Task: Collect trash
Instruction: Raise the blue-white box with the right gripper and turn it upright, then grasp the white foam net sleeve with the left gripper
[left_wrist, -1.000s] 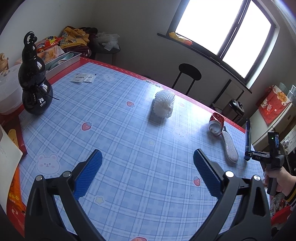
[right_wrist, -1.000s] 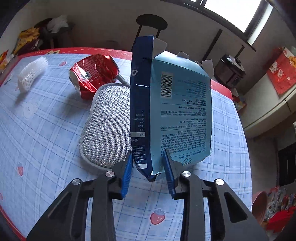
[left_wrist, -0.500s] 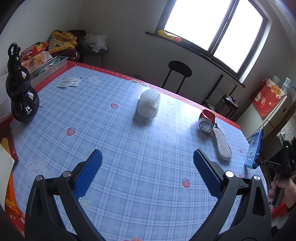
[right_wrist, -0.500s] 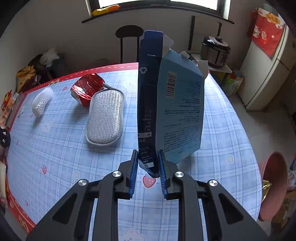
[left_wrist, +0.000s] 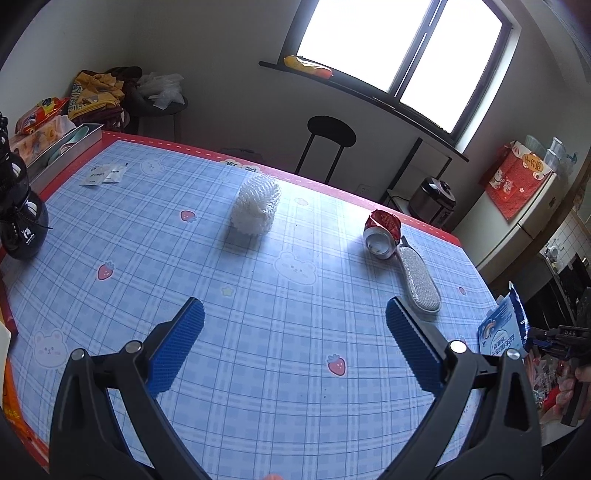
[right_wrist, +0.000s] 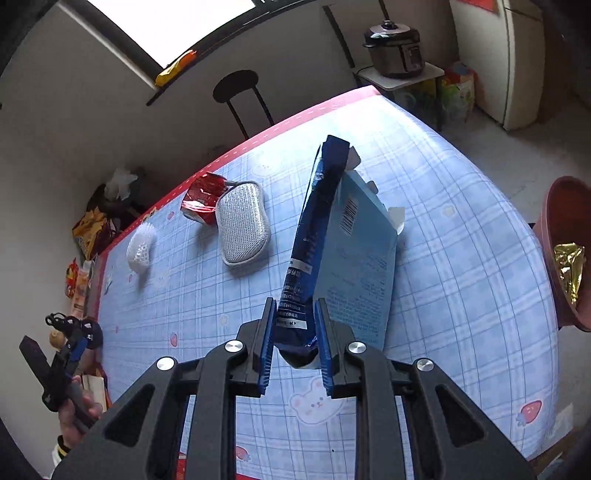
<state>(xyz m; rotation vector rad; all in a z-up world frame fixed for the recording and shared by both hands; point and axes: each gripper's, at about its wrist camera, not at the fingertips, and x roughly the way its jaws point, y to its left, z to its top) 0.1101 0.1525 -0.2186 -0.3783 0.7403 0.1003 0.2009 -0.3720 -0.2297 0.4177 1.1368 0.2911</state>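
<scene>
The flattened blue cardboard carton (right_wrist: 343, 243), printed with a barcode, a recycling mark and small text too fine to read, is lifted above the bench (right_wrist: 461, 229), its lower end clamped in the right gripper (right_wrist: 295, 345). Just past the bench's right edge stands a brown plastic bin (right_wrist: 565, 236). A grey mesh scrubbing pad (right_wrist: 242, 229) touches a crushed red can (right_wrist: 201, 199); a white foam net sleeve (right_wrist: 140, 247) lies apart. The left gripper (left_wrist: 293, 347) hangs wide and empty over bare blue checked cloth.
</scene>
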